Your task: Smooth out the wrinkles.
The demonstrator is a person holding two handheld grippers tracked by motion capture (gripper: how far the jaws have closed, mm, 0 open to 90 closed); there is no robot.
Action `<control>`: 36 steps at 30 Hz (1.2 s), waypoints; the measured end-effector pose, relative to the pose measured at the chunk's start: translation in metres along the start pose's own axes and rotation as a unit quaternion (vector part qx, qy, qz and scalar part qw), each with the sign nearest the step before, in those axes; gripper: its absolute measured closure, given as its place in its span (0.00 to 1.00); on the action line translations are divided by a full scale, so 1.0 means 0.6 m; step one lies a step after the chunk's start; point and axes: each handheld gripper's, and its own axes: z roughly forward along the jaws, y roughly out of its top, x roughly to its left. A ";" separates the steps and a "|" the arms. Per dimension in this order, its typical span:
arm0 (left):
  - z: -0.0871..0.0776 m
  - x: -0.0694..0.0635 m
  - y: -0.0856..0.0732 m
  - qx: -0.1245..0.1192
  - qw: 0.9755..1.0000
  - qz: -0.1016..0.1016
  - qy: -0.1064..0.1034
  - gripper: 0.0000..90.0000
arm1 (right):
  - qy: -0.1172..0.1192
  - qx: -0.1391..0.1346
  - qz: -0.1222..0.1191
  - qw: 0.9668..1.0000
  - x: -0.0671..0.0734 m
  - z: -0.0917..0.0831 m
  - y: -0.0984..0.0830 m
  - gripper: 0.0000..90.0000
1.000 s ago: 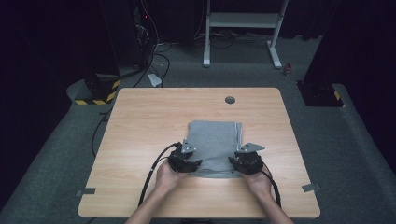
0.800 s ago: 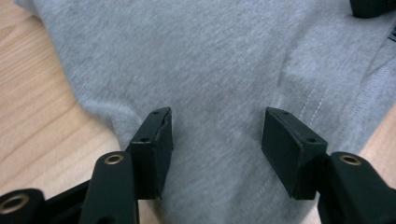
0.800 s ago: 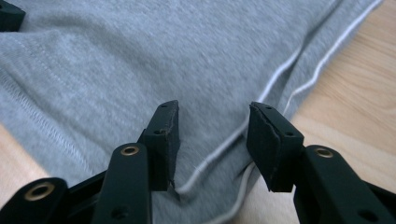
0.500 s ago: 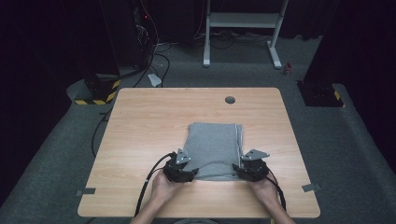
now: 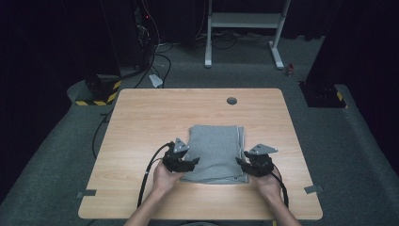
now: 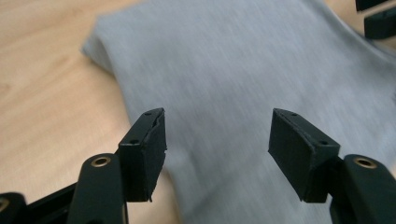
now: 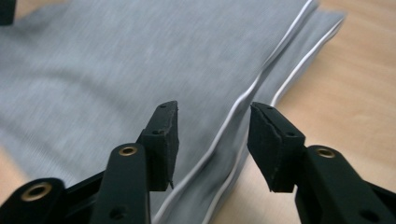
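A folded grey cloth (image 5: 216, 150) lies flat on the wooden table (image 5: 150, 113), nearer its front. My left gripper (image 5: 192, 163) hovers at the cloth's near left corner. Its jaws have just been opening, and they stand open above the grey cloth (image 6: 233, 60) with nothing pinched by the left gripper (image 6: 217, 140). My right gripper (image 5: 240, 163) is at the near right corner. Its jaws have just closed a little but stay open over the cloth (image 7: 140, 56), astride its white-piped edge (image 7: 261, 79), and the right gripper (image 7: 212, 140) grips nothing.
A round cable hole (image 5: 231, 100) sits near the table's far edge. Tape marks (image 5: 86, 193) lie by the near corners. On the floor beyond are a white stand (image 5: 244, 28), cables and a black-and-yellow striped base (image 5: 96, 96).
Both hands have drawn back toward the near edge and spread apart to the cloth's near corners. The cloth now reaches a little nearer, and both grippers' jaws stand off it.
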 end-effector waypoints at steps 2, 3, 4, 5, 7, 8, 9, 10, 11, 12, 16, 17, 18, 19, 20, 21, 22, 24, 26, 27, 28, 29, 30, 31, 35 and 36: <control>0.019 0.009 0.016 -0.005 1.000 -0.007 -0.001 0.41 | 0.004 -0.011 0.016 1.000 -0.011 0.014 0.013 0.60; 0.030 0.013 0.023 -0.003 1.000 -0.007 0.001 0.41 | 0.007 -0.012 0.024 1.000 -0.016 0.023 0.018 0.60; 0.040 0.017 0.029 -0.004 1.000 -0.011 -0.002 0.41 | 0.009 -0.014 0.028 0.999 -0.019 0.031 0.024 0.60; 0.050 0.020 0.034 -0.002 1.000 -0.012 -0.002 0.41 | 0.013 -0.015 0.033 0.999 -0.022 0.040 0.028 0.60; 0.067 0.027 0.039 -0.004 1.000 -0.022 -0.007 0.42 | 0.015 -0.010 0.032 0.999 -0.024 0.055 0.033 0.59; 0.077 0.033 0.040 0.003 1.000 -0.029 -0.009 0.42 | 0.017 -0.007 0.035 0.999 -0.025 0.062 0.034 0.59; 0.085 0.037 0.039 0.009 0.999 -0.039 -0.010 0.41 | 0.019 -0.001 0.038 0.999 -0.026 0.068 0.033 0.59; 0.092 0.043 0.037 0.012 0.999 -0.050 -0.014 0.41 | 0.021 0.003 0.037 0.999 -0.030 0.074 0.030 0.58; 0.095 0.049 0.034 0.014 0.998 -0.058 -0.019 0.39 | 0.026 0.010 0.046 0.999 -0.034 0.078 0.027 0.57; 0.097 0.053 0.032 0.015 0.997 -0.072 -0.026 0.38 | 0.033 0.010 0.053 0.998 -0.039 0.080 0.023 0.56; 0.086 0.064 0.025 0.016 0.997 -0.074 -0.028 0.36 | 0.038 0.007 0.060 0.997 -0.049 0.068 0.011 0.56; 0.082 0.066 0.024 0.017 0.997 -0.071 -0.024 0.36 | 0.033 0.010 0.052 0.998 -0.050 0.064 0.010 0.56; 0.078 0.067 0.023 0.017 0.997 -0.069 -0.020 0.36 | 0.029 0.017 0.052 0.998 -0.049 0.060 0.009 0.54; 0.073 0.067 0.022 0.015 0.997 -0.069 -0.021 0.36 | 0.027 0.023 0.049 0.998 -0.051 0.056 0.005 0.54; 0.067 0.065 0.021 0.013 0.998 -0.066 -0.020 0.36 | 0.027 0.021 0.052 0.998 -0.050 0.052 0.002 0.54; 0.062 0.062 0.020 0.011 0.998 -0.059 -0.017 0.36 | 0.023 0.016 0.053 0.998 -0.049 0.047 0.000 0.54; 0.055 0.058 0.021 0.014 0.999 -0.049 -0.013 0.37 | 0.018 0.012 0.050 0.999 -0.047 0.042 -0.002 0.54; 0.040 0.047 0.019 0.007 0.999 -0.032 -0.003 0.37 | 0.009 -0.003 0.040 0.999 -0.036 0.031 -0.001 0.55; 0.022 0.034 0.012 -0.006 1.000 -0.016 -0.005 0.37 | 0.012 -0.016 0.021 1.000 -0.020 0.021 0.000 0.55; 0.015 0.026 0.008 -0.008 1.000 -0.008 -0.009 0.37 | 0.018 -0.020 0.012 1.000 -0.011 0.018 -0.001 0.55; 0.010 0.016 0.003 -0.008 1.000 0.000 -0.010 0.37 | 0.024 -0.021 0.004 0.999 -0.001 0.015 -0.001 0.55; 0.006 0.005 -0.004 -0.003 1.000 0.008 -0.012 0.38 | 0.030 -0.020 -0.006 0.999 0.009 0.014 -0.002 0.55; 0.004 -0.001 -0.008 0.003 1.000 0.013 -0.011 0.38 | 0.035 -0.014 -0.017 0.999 0.020 0.015 -0.003 0.55; 0.003 -0.010 -0.016 0.009 1.000 0.015 -0.012 0.38 | 0.038 -0.007 -0.022 0.999 0.026 0.017 -0.004 0.55; 0.010 -0.022 -0.039 0.027 0.999 0.028 0.001 0.39 | 0.026 0.026 -0.044 0.998 0.041 0.032 -0.012 0.54; 0.013 -0.021 -0.042 0.034 0.999 0.030 0.002 0.39 | 0.024 0.030 -0.044 0.998 0.040 0.037 -0.013 0.53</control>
